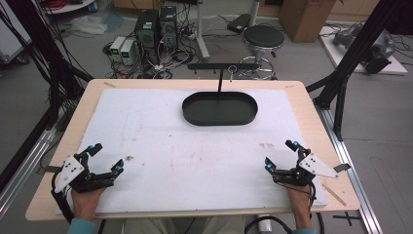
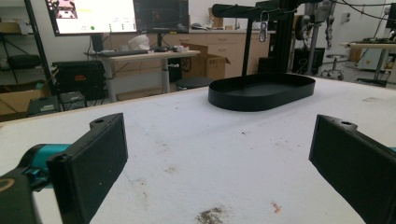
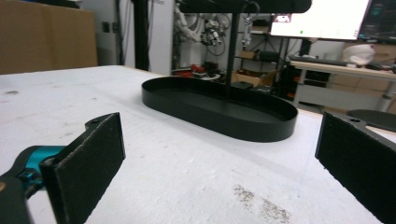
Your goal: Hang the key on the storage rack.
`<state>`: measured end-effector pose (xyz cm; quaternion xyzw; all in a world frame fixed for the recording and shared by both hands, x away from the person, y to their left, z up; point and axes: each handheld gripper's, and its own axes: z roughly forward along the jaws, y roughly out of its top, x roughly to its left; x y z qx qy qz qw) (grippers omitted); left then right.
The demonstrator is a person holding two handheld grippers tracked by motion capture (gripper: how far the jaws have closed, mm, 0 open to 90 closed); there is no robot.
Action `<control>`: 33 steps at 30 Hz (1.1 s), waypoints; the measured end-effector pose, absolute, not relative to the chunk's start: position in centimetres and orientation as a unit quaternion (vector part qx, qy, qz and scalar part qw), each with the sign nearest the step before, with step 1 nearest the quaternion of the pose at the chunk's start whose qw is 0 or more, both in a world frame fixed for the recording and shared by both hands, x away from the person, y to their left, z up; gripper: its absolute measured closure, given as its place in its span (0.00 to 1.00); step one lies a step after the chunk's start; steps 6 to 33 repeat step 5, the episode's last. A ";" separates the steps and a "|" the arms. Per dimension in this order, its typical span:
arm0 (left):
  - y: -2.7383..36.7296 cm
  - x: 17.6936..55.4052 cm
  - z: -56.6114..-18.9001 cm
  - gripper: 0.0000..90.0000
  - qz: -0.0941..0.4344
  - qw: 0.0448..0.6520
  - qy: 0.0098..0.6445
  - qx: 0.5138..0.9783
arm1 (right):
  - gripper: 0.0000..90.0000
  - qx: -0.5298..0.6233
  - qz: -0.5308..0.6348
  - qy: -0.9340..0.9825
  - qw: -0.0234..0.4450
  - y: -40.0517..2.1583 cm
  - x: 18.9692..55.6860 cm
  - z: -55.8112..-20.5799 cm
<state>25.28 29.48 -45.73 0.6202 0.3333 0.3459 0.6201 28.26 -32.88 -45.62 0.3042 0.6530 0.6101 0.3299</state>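
Nothing looks started: the left gripper [image 1: 104, 157] and right gripper [image 1: 278, 155], jaws wide and empty, rest well short of the black oval tray [image 1: 219, 108].

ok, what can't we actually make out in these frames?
- Small metal clip hanging from the stand's crossbar: too small in the high view to identify.
- Oval black tray: its far inside wall is hidden by its own rim in the right gripper view.
- Crossbar ends: cut off by the top edge there.
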 end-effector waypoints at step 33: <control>29.4 25.3 -45.7 0.05 0.348 0.621 0.333 0.619 | 0.01 0.320 0.620 0.639 0.323 -33.2 28.2 -45.7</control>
